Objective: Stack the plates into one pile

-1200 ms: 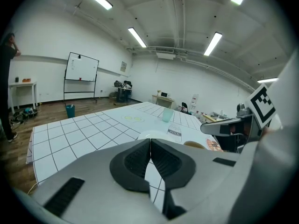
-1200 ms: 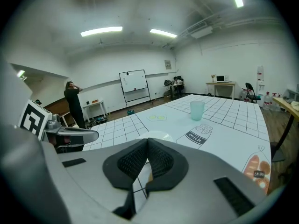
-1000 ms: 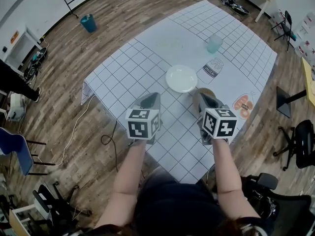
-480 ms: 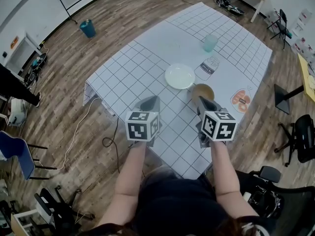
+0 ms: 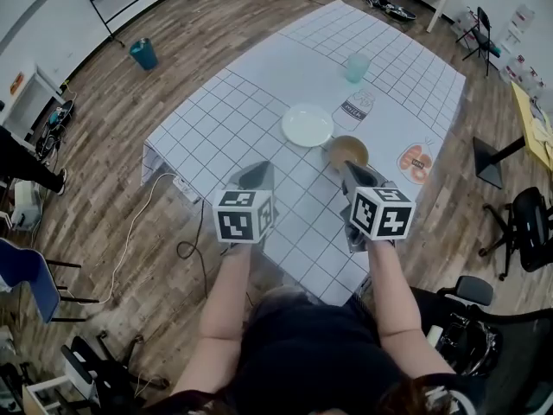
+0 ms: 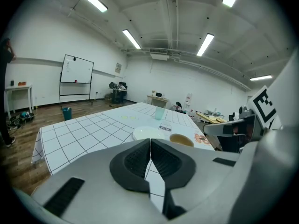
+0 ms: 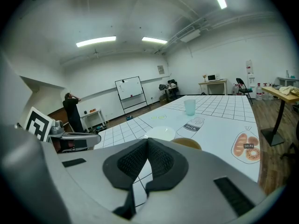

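Meanwhile the left gripper (image 5: 257, 173) and right gripper (image 5: 350, 169) had drawn back toward the table's (image 5: 216, 119) near edge, each with jaws pressed together and empty. The brown plate (image 5: 348, 152), earlier half hidden behind the right gripper, lay clear just beside the white plate (image 5: 307, 124).

Place: lab-style workroom | Evidence: wheeled whiteboard (image 6: 77, 69), ceiling strip lights (image 6: 205, 44), office chair (image 5: 529, 228), desk (image 7: 213, 83) by white wall, grid-printed table cover (image 5: 226, 119), wood-plank floor (image 5: 104, 188)
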`<state>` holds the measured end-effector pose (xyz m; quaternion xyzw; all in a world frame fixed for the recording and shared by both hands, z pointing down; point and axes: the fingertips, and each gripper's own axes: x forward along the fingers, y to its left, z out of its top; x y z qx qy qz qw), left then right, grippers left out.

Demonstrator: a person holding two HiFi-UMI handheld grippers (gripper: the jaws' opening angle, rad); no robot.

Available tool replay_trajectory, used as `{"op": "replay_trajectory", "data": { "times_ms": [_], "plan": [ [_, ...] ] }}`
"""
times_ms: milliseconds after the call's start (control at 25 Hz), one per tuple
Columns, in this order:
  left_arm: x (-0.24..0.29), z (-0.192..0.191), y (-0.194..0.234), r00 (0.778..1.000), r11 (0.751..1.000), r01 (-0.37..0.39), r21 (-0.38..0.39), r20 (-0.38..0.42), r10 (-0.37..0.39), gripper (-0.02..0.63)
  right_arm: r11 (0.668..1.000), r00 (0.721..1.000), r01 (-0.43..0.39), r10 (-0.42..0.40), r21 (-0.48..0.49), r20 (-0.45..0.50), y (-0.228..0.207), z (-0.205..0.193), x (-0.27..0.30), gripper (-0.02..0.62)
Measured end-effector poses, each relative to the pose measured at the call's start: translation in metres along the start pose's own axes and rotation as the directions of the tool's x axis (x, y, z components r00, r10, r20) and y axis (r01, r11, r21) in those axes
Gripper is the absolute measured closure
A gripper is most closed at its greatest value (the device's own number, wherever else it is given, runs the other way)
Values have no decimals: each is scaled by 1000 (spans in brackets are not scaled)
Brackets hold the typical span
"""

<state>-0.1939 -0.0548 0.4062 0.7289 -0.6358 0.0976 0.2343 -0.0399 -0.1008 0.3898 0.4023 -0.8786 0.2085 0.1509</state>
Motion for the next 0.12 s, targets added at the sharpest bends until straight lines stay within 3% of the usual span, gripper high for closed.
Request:
{"op": "replay_trajectory", "data": {
  "times_ms": [120],
  "plan": [
    [-8, 0, -5, 1000, 1000, -6, 3, 8, 6, 577, 1000, 1000, -4, 4, -2, 5, 1, 2, -6, 580]
  ]
}}
